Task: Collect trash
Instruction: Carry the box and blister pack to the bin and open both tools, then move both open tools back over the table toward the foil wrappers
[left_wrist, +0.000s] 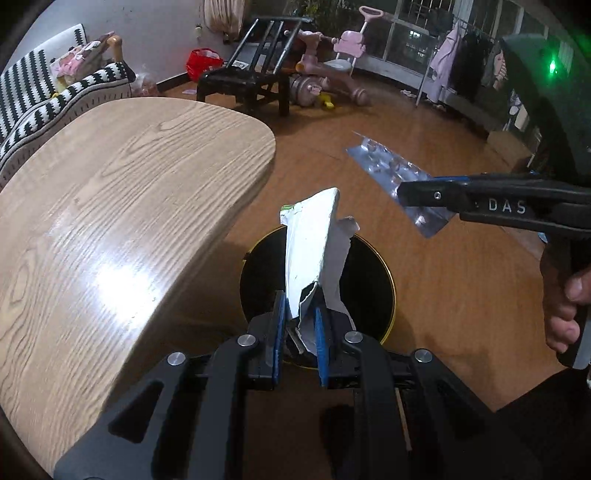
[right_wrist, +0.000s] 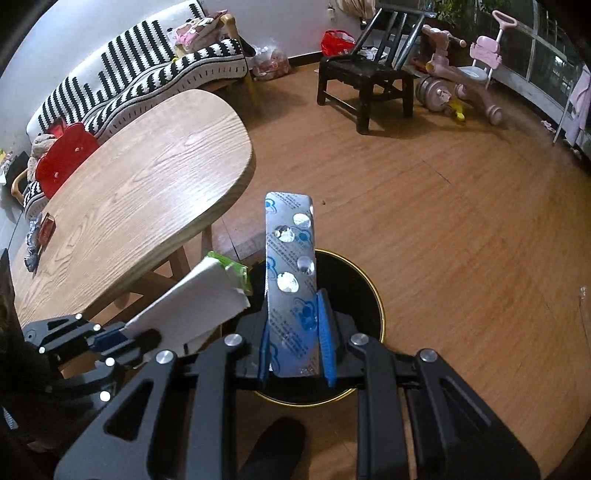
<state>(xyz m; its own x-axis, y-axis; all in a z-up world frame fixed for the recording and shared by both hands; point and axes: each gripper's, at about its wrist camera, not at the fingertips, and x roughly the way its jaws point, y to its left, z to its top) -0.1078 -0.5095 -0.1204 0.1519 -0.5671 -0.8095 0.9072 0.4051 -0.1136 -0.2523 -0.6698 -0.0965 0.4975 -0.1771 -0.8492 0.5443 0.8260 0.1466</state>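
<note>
1. Directly above black bin (left_wrist: 369, 280): left gripper (left_wrist: 299, 332), jaws clamped on torn white carton (left_wrist: 314, 243);
2. Alongside, over same bin: right gripper (right_wrist: 295, 332), jaws pinching empty silver blister pack (right_wrist: 291, 269); wooden table (right_wrist: 140, 192) just beside.

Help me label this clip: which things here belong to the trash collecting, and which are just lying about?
Job:
left gripper, holding torn white packaging
right gripper, holding empty pill blister strip
black bin below both

Lying about:
wooden table
striped sofa
black chair
pink tricycle
</note>
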